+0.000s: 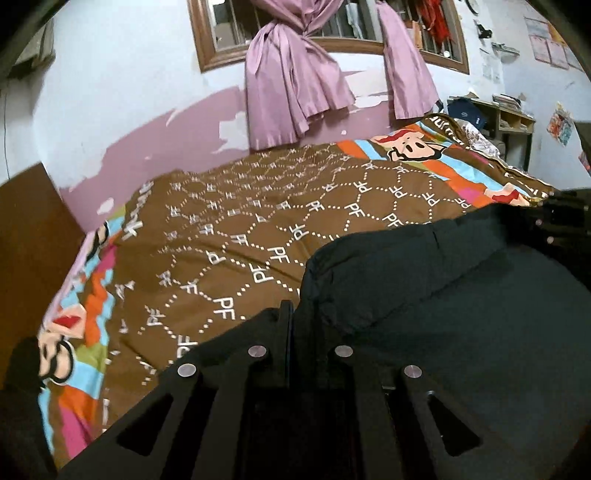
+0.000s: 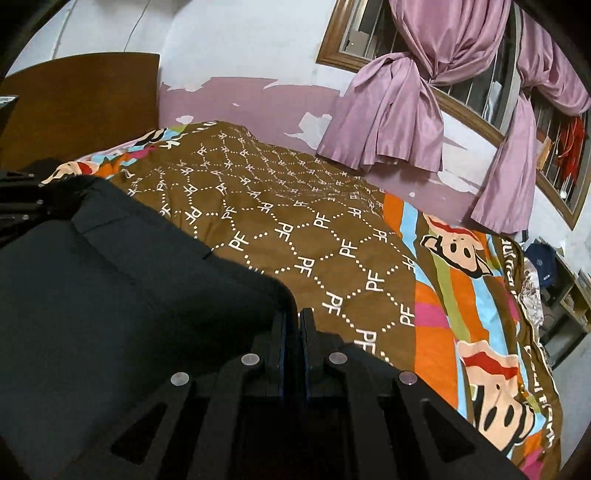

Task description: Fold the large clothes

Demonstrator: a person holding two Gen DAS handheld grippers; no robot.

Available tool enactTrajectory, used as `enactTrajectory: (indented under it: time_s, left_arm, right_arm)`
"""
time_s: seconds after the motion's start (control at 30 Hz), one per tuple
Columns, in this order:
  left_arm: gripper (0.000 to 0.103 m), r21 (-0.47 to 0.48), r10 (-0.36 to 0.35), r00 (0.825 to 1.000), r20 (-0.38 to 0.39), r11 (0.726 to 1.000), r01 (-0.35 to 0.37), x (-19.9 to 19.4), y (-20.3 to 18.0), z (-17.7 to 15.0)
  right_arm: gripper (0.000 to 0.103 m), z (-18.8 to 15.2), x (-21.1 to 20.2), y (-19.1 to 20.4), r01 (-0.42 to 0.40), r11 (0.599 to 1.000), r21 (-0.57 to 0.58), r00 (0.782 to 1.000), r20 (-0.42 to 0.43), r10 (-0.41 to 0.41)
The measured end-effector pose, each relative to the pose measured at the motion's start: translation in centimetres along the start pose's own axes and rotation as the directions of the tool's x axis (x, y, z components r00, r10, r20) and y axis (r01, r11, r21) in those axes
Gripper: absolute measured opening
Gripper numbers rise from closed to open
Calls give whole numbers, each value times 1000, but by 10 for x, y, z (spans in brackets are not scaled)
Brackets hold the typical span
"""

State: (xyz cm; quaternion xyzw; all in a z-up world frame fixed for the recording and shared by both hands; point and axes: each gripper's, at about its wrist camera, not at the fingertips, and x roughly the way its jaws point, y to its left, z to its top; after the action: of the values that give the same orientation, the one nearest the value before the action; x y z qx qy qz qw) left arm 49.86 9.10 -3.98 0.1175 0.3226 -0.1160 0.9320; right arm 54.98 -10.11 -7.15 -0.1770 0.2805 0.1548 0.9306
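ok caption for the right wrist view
Right tongs shut on a dark garment over a brown patterned bedspread.

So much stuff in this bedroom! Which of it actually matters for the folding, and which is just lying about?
Part of the job:
- dark garment, held up over the bed
- left gripper, shut on one of its corners
- right gripper, shut on another corner
- patterned bedspread, the surface to fold on

Just lying about:
- purple curtains
- barred window
- cluttered shelf
- wooden headboard

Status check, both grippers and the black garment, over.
Left gripper shut on black garment. Right gripper shut on its other corner. Garment stretched between them over patterned bedspread. Nothing in the way.
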Motion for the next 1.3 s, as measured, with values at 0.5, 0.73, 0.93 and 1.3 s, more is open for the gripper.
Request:
enactTrajectory:
  time_s: [0.5,0.73,0.93,1.3]
  left_arm:
    - [89,-173,4,992,127,985,18,-32,26,-3]
    - [89,-224,49,974,223,975,2,-67,25,-8]
    - [89,-158,-96,970,224,978,133,-88,3,-18]
    - [90,18,-188,973,135,982,188,-79,-61,-46]
  right_arm:
    - [67,3,-35,-29,-188,975,118,979,104,176]
    - [92,-8,-83,-32,-298,936,189,948,173,267]
    - [96,-33,-107,-15,-356,911,210,933,139,333]
    - [103,-88,-101,15,-312,942,119,950,61,307]
